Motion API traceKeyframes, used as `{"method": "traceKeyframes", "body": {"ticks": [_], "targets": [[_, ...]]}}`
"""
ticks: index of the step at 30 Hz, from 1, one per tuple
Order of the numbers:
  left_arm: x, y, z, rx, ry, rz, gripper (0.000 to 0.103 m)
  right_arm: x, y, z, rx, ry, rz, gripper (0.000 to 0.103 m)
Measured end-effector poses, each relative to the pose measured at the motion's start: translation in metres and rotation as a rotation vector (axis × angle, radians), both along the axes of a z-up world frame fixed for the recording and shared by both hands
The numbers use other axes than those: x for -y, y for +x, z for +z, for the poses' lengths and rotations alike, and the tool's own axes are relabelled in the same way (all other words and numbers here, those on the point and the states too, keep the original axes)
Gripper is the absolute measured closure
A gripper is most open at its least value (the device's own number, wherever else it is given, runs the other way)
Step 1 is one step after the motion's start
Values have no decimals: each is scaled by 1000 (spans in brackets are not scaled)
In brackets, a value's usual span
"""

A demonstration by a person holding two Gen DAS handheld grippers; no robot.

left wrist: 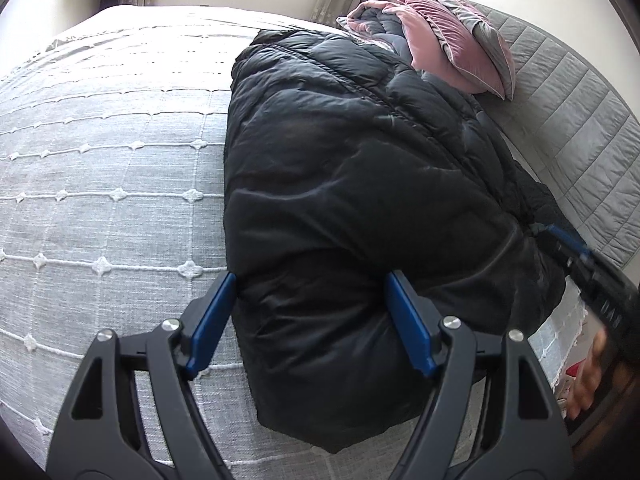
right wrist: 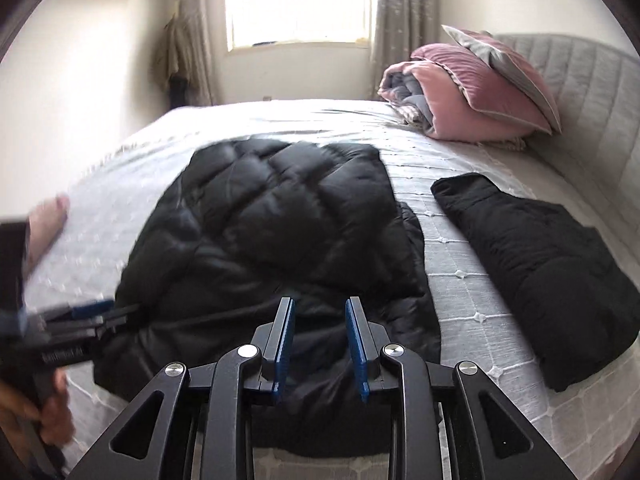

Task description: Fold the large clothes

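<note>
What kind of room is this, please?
Most likely a bedroom in a home: a wide bed with a padded grey headboard, pink pillows stacked at its head, and a curtained window behind.

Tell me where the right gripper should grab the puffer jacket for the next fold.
Probably the near hem edge of the puffer jacket, where the fabric lies thinnest. Come in low from the bed's near side, one finger sliding under the edge: the right gripper sits narrowly open just above it.
</note>
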State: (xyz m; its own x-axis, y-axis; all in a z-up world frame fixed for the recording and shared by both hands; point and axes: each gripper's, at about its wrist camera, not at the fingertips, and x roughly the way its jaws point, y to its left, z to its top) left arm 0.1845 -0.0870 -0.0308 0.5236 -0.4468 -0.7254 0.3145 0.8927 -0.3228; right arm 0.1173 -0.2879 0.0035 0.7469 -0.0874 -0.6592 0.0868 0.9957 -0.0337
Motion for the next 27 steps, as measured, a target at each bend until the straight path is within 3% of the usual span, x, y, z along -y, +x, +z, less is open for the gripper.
{"method": "traceKeyframes", "body": {"ticks": [6,12,19,24,27], "targets": [[1,-2,-3,-3,-10,-2,27,16,17,-38,-152,1,-87,77],[-2,-4,-5,-6,-14,-2,27,27,19,-56,-213,33,-125,80],[-28,2,-13,-90,-102,38,27,42,19,-58,-213,116,-136,79],[-48,2,-18,-158,-172,72,27,57,10,-52,-171,248,-143,73],[-59,0,-21,-203,-215,91,27,72,7,-47,-138,374,-143,55]]}}
